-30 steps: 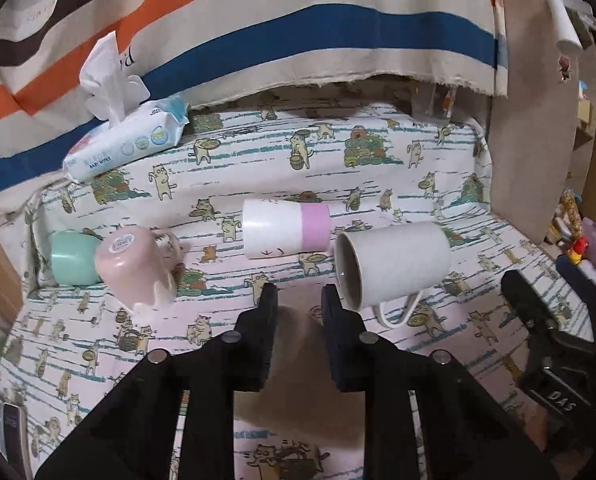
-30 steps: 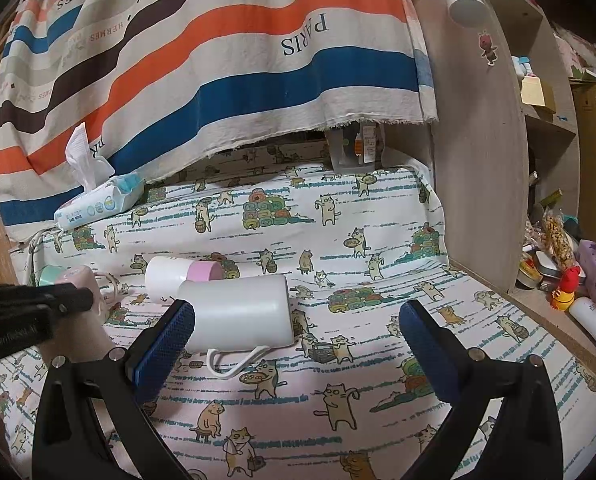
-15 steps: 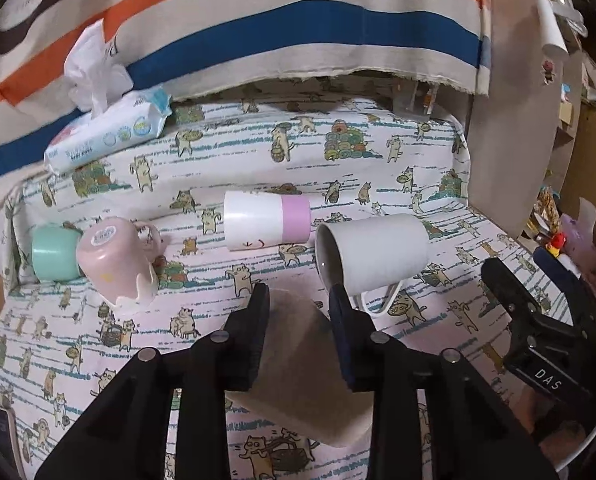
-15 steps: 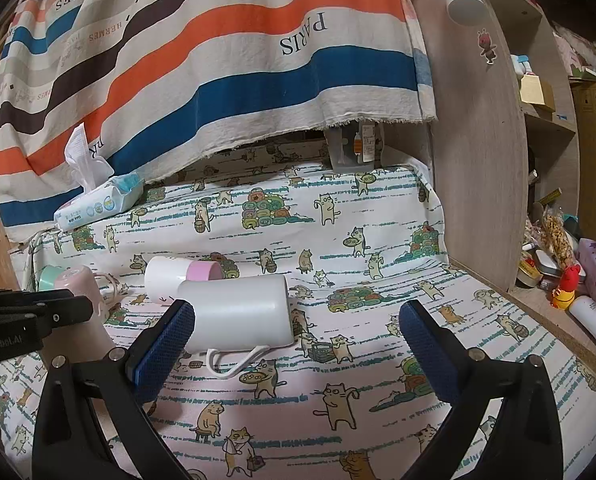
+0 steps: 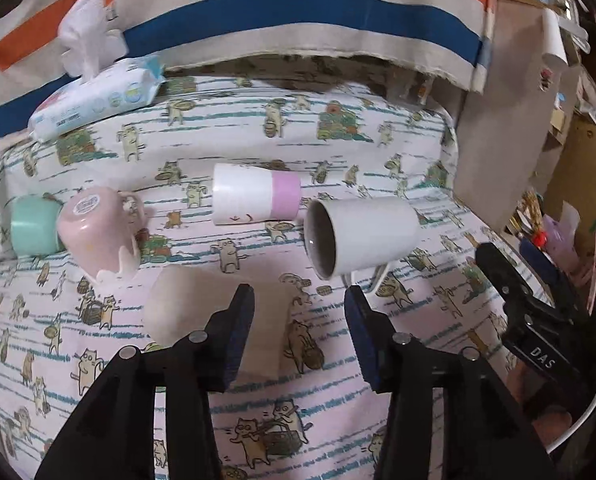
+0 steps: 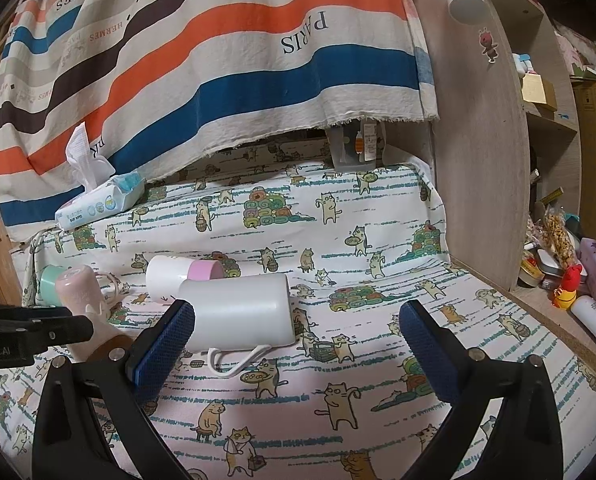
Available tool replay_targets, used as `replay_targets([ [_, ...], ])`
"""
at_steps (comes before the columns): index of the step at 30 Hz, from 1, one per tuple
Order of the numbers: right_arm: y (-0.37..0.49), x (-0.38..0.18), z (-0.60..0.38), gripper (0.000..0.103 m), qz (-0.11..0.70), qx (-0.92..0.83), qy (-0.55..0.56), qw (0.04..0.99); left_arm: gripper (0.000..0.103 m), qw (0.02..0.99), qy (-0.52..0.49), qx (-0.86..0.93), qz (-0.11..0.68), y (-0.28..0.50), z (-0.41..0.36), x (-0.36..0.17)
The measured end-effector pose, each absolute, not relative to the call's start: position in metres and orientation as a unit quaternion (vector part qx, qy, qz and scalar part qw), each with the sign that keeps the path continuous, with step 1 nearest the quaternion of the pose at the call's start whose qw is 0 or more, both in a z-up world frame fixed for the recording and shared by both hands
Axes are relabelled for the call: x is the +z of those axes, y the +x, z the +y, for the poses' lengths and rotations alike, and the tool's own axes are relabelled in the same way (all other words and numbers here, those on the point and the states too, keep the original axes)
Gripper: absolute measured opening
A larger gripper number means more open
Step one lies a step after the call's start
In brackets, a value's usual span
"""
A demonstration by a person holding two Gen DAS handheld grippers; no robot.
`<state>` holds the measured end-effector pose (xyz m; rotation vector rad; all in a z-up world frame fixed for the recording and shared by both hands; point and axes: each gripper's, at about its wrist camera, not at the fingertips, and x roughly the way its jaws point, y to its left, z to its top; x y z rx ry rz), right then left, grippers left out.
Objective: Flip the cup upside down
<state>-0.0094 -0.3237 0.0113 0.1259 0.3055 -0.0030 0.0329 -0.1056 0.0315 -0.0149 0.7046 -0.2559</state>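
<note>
A beige cup [image 5: 186, 308] stands upside down on the cat-print cloth [image 5: 337, 136], partly behind my left finger. My left gripper [image 5: 298, 328] is open and empty, with the cup's right side between the jaws. A white mug [image 5: 361, 236] lies on its side to the right, mouth toward me, handle down; it also shows in the right wrist view [image 6: 238, 312]. My right gripper [image 6: 294, 344] is open and empty, hovering in front of the white mug.
A white-and-pink cup [image 5: 254, 200] lies on its side behind. A pink mug [image 5: 98, 232] and a mint cup [image 5: 30, 228] sit at the left. A wipes pack [image 5: 94, 96] lies at the back. A wooden shelf panel [image 6: 477, 140] stands at the right.
My left gripper has opened and let go of the beige cup, which now stands upside down on the cloth. The left gripper has drawn back slightly. The right gripper has not moved.
</note>
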Motion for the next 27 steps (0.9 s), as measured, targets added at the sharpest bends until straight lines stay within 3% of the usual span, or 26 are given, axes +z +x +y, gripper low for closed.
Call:
replay_targets([
  [4,-0.009,0.010,-0.323,0.103,0.154,0.002,0.064,0.986,0.046,0.942,0.000,-0.098,0.321,0.028,-0.092,0.036],
  [6,-0.008,0.009,-0.321,0.103,0.157,0.005,0.065,0.985,0.050,0.943,-0.001,-0.083,0.321,0.029,-0.081,0.036],
  [9,-0.008,0.008,-0.318,0.103,0.159,0.011,0.063,0.985,0.066,0.944,-0.013,-0.057,0.325,0.035,-0.059,0.031],
  [13,-0.010,0.008,-0.304,0.101,0.173,0.045,0.047,0.983,0.066,0.936,-0.041,-0.038,0.347,0.051,-0.028,0.013],
  [15,-0.010,0.006,-0.290,0.086,0.197,0.085,0.044,0.976,0.055,0.928,-0.067,-0.044,0.365,0.059,-0.016,0.001],
  [16,-0.009,0.005,-0.281,0.081,0.214,0.098,0.039,0.971,0.044,0.922,-0.083,-0.052,0.374,0.062,-0.011,-0.005],
  [20,-0.001,-0.005,-0.248,0.051,0.286,0.161,0.038,0.944,0.029,0.917,-0.125,-0.068,0.374,0.064,0.001,-0.009],
  [23,0.004,-0.019,-0.221,0.038,0.336,0.189,0.023,0.922,0.029,0.922,-0.122,-0.057,0.364,0.068,0.008,-0.003],
  [27,0.005,-0.035,-0.192,0.034,0.366,0.205,0.003,0.908,0.029,0.925,-0.093,-0.061,0.363,0.090,0.011,0.007],
])
